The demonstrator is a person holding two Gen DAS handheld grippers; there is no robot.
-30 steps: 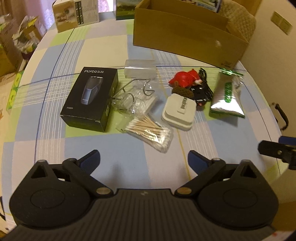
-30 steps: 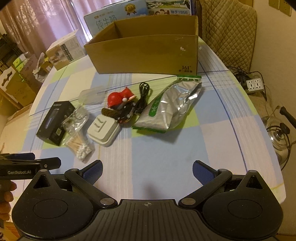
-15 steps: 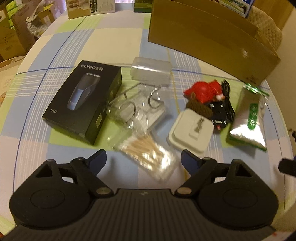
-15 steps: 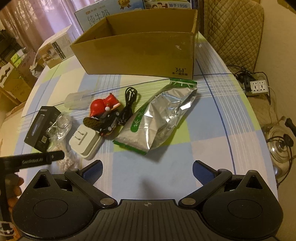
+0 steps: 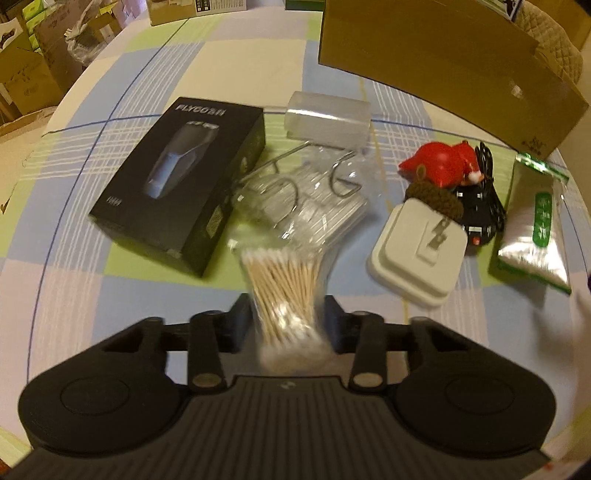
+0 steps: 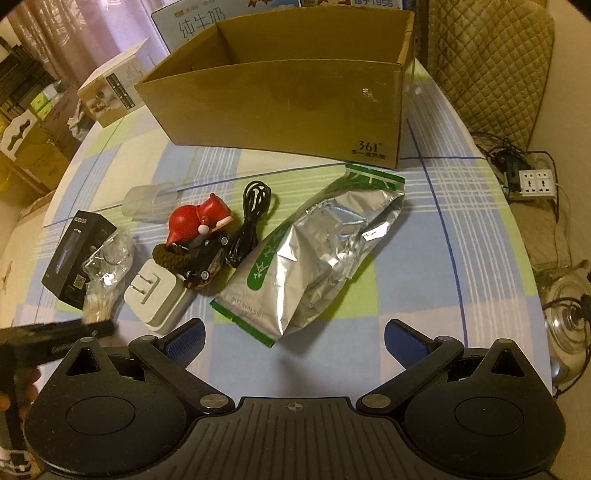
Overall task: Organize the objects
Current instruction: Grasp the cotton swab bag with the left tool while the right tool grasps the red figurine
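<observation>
A round table with a blue, green and white checked cloth [image 6: 461, 258]. To its right, a quilted beige chair [image 6: 487, 62], a white power strip [image 6: 537, 181] on the floor and a glass kettle [image 6: 565, 314]. Far left, stacked cardboard cartons [image 5: 29, 70] and purple curtains [image 6: 92, 33].

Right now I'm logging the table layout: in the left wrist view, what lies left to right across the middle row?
Black shaver box → clear bag of metal hooks → white plug adapter → silver-green foil pouch.
</observation>
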